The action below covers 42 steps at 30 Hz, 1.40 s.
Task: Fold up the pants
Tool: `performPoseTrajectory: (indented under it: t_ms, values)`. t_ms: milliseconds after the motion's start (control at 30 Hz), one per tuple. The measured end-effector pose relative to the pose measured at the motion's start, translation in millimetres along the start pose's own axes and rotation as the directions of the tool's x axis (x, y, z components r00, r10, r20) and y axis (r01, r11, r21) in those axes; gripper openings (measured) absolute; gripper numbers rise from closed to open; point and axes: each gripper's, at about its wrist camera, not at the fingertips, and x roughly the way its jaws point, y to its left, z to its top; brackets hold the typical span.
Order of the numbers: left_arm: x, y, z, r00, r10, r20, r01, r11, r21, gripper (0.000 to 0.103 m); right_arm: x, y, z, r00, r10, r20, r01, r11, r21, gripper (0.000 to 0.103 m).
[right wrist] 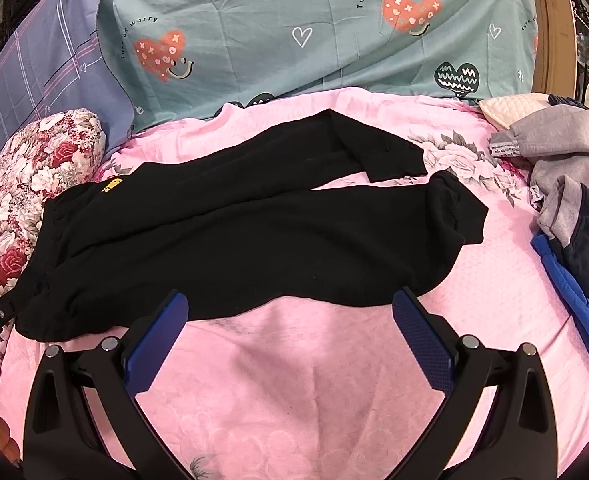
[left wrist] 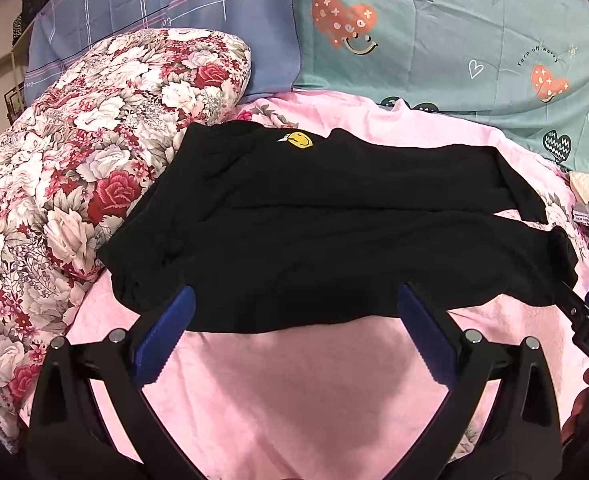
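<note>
Black pants (left wrist: 326,220) (right wrist: 234,232) lie spread flat on a pink bedspread (left wrist: 314,392) (right wrist: 314,380), waistband to the left, both legs running right. A yellow smiley patch (left wrist: 300,140) (right wrist: 111,185) marks the waist area. My left gripper (left wrist: 296,300) is open, its blue fingertips over the near edge of the pants by the waist end. My right gripper (right wrist: 290,300) is also open, its tips at the near hem edge further toward the legs. Neither holds cloth. Each gripper shows at the edge of the other's view.
A floral quilt (left wrist: 74,184) (right wrist: 26,184) is bunched at the left against the waistband. Blue plaid pillow (left wrist: 166,20) and teal heart-print pillow (left wrist: 454,40) (right wrist: 314,32) lie behind. A pile of grey, navy and blue clothes (right wrist: 570,184) sits at the right.
</note>
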Motion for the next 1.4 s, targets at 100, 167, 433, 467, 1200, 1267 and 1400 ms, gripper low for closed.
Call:
performPoseTrajectory:
  t_ms: [100, 167, 433, 467, 1200, 1267, 1400]
  values:
    - [0, 0, 0, 1.000, 0.001, 0.000, -0.001, 1.000, -0.001, 0.101, 0, 1, 0, 1.000, 0.002, 0.000, -0.002, 1.000, -0.005, 0.102]
    - [0, 0, 0, 1.000, 0.003, -0.002, -0.003, 1.000, 0.000, 0.101, 0, 1, 0, 1.000, 0.000, 0.003, 0.000, 1.000, -0.008, 0.102]
    - [-2, -1, 0, 1.000, 0.002, 0.001, -0.002, 1.000, 0.000, 0.101, -1, -1, 1, 1.000, -0.002, 0.007, 0.002, 1.000, 0.000, 0.102]
    - [-2, 0, 0, 1.000, 0.001, 0.001, -0.001, 1.000, 0.000, 0.101, -1, -1, 1, 1.000, 0.001, 0.006, -0.001, 1.000, -0.002, 0.102]
    - [68, 131, -8, 0.966, 0.002, -0.257, -0.036, 0.991, -0.128, 0.098, 10, -15, -3, 0.999, -0.015, -0.045, 0.016, 0.999, 0.029, 0.102]
    - [83, 140, -4, 0.960, 0.003, -0.281, -0.044, 0.989, -0.139, 0.091, 11, -23, -5, 0.998, -0.047, -0.051, 0.049, 0.998, 0.042, 0.102]
    - [109, 147, 1, 0.947, -0.006, -0.322, -0.054, 0.983, -0.177, 0.076, 14, -42, -7, 0.994, -0.084, -0.064, 0.088, 0.994, 0.060, 0.102]
